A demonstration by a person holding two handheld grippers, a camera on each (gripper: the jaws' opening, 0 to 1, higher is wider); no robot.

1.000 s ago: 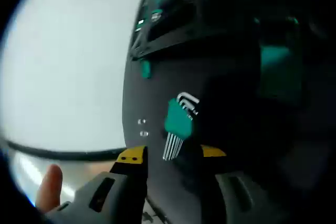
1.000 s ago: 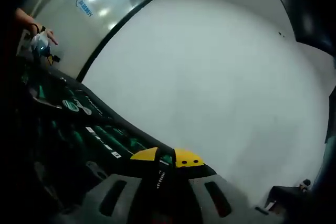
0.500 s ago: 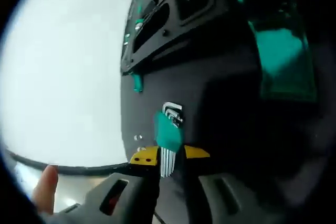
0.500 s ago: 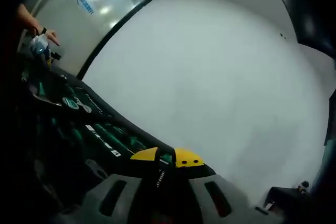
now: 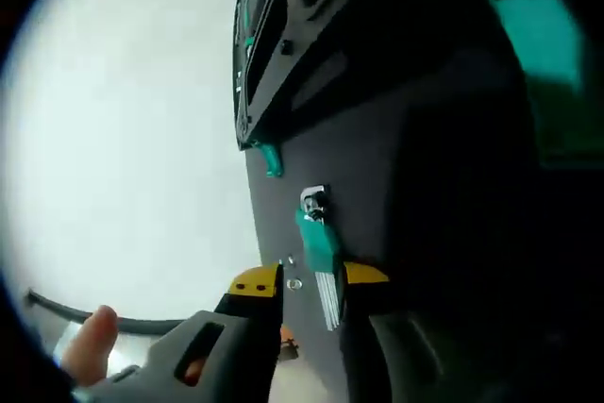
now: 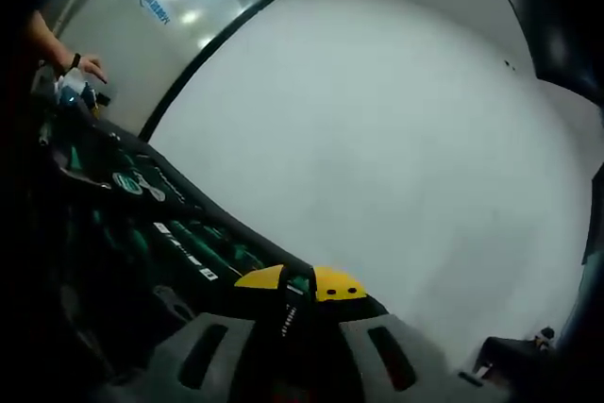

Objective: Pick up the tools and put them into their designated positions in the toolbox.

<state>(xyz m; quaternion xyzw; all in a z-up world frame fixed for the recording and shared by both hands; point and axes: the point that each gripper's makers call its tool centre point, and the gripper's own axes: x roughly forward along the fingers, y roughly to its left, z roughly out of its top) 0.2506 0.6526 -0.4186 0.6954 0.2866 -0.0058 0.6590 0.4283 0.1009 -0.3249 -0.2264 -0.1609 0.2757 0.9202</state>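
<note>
A pale, smooth table (image 5: 123, 139) fills the left of the left gripper view; a person's fingertip (image 5: 90, 346) shows at the bottom edge. To the right of it lies the dark matte mat (image 5: 396, 195), and on it the hex key set (image 5: 319, 243): bright metal L-shaped keys fanned out of a glossy teal plastic holder. The left gripper (image 5: 307, 280), with yellow-tipped grey jaws, stands spread, one jaw on each side of the key ends, not yet pinching. To do this well, I judge the jaws should go further forward and close across the teal holder, not the loose, slippery key tips, which could splay or twist. Above the set, the black moulded toolbox (image 5: 311, 16) shows shaped recesses and teal accents.

In the right gripper view, the toolbox tray (image 6: 142, 224) with teal-handled tools lies left of the right gripper (image 6: 300, 282), whose yellow tips meet, pressed together on nothing I can make out.
</note>
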